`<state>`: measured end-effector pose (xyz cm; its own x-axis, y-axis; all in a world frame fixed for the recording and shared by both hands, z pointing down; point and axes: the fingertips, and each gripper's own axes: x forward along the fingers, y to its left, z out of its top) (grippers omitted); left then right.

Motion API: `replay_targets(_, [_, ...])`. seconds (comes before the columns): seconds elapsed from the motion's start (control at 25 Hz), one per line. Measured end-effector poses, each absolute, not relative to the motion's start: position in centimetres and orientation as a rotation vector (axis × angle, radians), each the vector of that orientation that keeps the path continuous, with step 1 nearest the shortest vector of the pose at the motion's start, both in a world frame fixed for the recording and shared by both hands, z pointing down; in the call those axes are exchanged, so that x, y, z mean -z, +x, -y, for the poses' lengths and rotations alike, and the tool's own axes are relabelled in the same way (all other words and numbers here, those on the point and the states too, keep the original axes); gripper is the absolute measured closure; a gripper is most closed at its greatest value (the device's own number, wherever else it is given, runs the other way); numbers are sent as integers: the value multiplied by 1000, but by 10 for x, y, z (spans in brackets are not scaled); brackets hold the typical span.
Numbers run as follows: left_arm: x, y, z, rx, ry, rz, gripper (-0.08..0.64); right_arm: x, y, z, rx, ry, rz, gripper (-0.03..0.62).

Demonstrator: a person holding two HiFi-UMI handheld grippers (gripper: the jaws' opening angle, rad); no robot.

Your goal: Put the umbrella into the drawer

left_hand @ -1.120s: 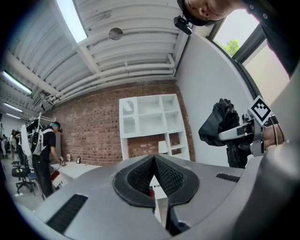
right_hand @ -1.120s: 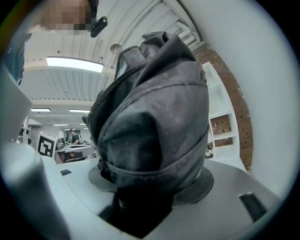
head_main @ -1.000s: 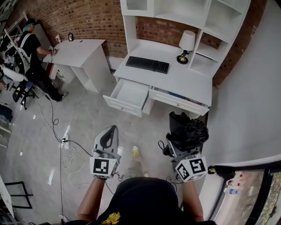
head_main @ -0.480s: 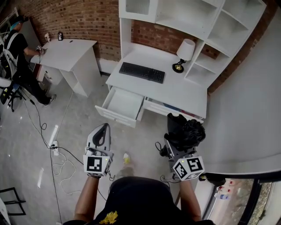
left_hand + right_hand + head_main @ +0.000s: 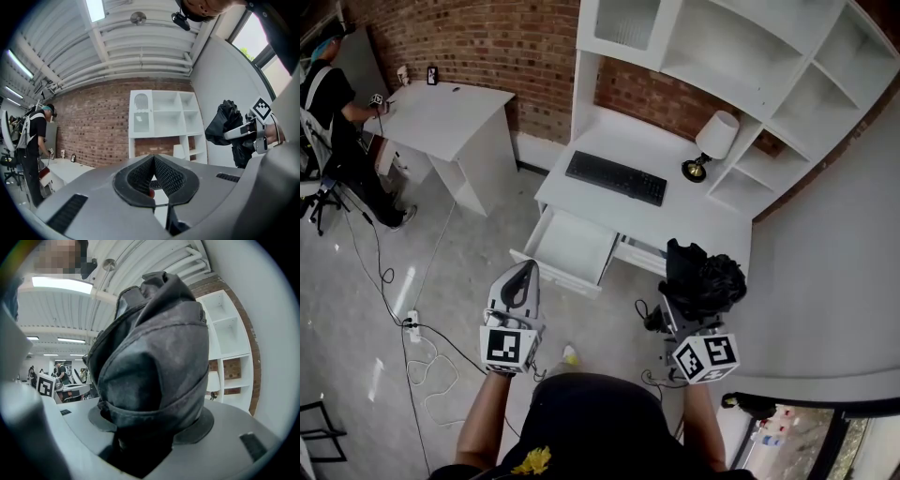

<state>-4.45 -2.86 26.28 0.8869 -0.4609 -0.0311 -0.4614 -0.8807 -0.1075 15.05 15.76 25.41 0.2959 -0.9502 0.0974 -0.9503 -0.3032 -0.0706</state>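
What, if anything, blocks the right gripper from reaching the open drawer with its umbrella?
Probably nothing, so yes: the right gripper holds the umbrella, the drawer stands open, with only floor between.

The desk [image 5: 694,211] stands against the wall in front of me. The shelves [image 5: 741,56] sit on its back edge. The keyboard [image 5: 615,177] lies on the left half of the desk. The lamp [image 5: 712,145] stands near the back right corner, just beside the shelves. The drawer [image 5: 577,244] sticks out of the desk's front edge, at the left end. My left gripper [image 5: 523,277] is before the drawer, apart from it. My right gripper [image 5: 686,314] is before the desk's front right corner, with the umbrella [image 5: 705,279] in its jaws. Far left, a small table [image 5: 441,108] stands by the wall.
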Motion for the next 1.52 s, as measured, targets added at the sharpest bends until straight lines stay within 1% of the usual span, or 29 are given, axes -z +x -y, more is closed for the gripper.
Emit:
replay_targets(0.28, [-260, -30, 82, -4, -2968, -727, 545, -246, 159, -97, -192, 2511, 1865, 316])
replay_targets(0.76, [-286, 4, 131, 72, -2984, -871, 545, -275, 192, -23, -320, 2332, 2024, 318])
replay_targets(1.0, [-314, 20, 151, 153, -2997, -997, 545, -303, 211, 22, -393, 2216, 2090, 318])
replay_targets(1.32, [-370, 30, 178, 312, -3021, -1127, 545, -357, 215, 74, -508, 2040, 2151, 318])
replay_targets(1.52, [-393, 36, 196, 347, -3022, -1170, 545, -390, 219, 103, -583, 1967, 2152, 318])
